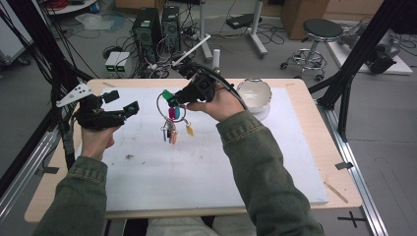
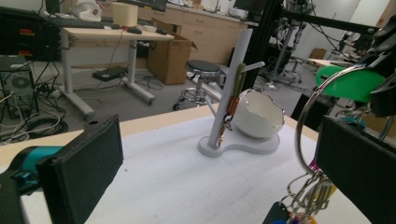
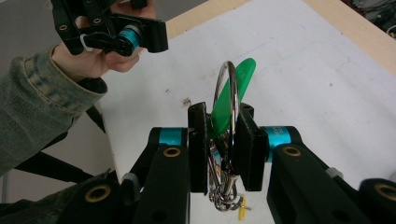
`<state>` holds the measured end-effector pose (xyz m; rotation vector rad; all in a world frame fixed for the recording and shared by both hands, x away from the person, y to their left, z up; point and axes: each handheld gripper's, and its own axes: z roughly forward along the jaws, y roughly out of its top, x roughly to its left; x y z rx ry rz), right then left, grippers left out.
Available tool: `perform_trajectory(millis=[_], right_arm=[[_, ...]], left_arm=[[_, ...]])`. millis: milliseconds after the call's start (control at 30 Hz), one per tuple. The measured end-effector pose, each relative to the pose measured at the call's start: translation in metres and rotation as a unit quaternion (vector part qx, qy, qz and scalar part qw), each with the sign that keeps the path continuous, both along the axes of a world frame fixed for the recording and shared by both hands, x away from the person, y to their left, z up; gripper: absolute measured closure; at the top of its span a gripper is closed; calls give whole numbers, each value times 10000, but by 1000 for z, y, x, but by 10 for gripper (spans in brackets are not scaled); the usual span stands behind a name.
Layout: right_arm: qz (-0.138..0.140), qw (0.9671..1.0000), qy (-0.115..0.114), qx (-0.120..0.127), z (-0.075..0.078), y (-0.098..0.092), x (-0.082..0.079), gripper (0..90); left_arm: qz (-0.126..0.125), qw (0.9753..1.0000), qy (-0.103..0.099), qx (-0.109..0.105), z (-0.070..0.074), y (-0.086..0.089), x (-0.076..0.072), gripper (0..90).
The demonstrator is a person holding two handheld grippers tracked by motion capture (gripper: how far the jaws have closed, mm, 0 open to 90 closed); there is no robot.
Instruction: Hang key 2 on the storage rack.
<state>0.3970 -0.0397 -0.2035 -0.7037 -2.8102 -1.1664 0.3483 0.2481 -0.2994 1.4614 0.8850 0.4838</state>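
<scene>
A large metal key ring [image 1: 159, 105] with a green tag [image 1: 167, 94], pink and blue tags and several keys [image 1: 170, 132] hangs above the white mat. My right gripper [image 1: 173, 101] is shut on it; in the right gripper view the jaws [image 3: 222, 144] pinch the ring [image 3: 228, 65] and the green tag [image 3: 243, 74]. My left gripper [image 1: 123, 102] is held open a short way to the left of the ring, with nothing in it. In the left gripper view the ring [image 2: 303, 116] hangs just inside the right jaw of my left gripper [image 2: 219, 172].
A white stand [image 2: 243, 145] with an upright post [image 2: 231, 88] carries a carabiner and a white bowl [image 2: 259, 114] at the mat's far side. In the high view the bowl [image 1: 254, 93] is right of my right hand. The white mat [image 1: 196, 167] covers a wooden table [image 1: 324, 142].
</scene>
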Motion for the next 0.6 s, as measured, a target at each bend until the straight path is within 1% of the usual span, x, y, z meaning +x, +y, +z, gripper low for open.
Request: perform_trajectory(millis=[133,200,333,433,500,600], right_arm=[[55,10000,12,42,2,6,1,772],[81,10000,11,53,3,9,2,772],[148,9999,-2,86,6,15,3,771],[188,9998,-23,103,8,18,4,772],[210,9997,-20,121,10,19,4,772],[212,9996,-24,165,12,20,4,771]], left_arm=[[-93,10000,-31,-7,7,-3,3,18],[-157,9999,-34,-64,9,-5,4,17],[-317,9995,23,-81,10,-11,8,18],[-456,9989,108,-94,10,-14,11,19],[-559,9981,164,-193,9,-17,12,39],[-629,9976,168,-233,9,-20,14,44]])
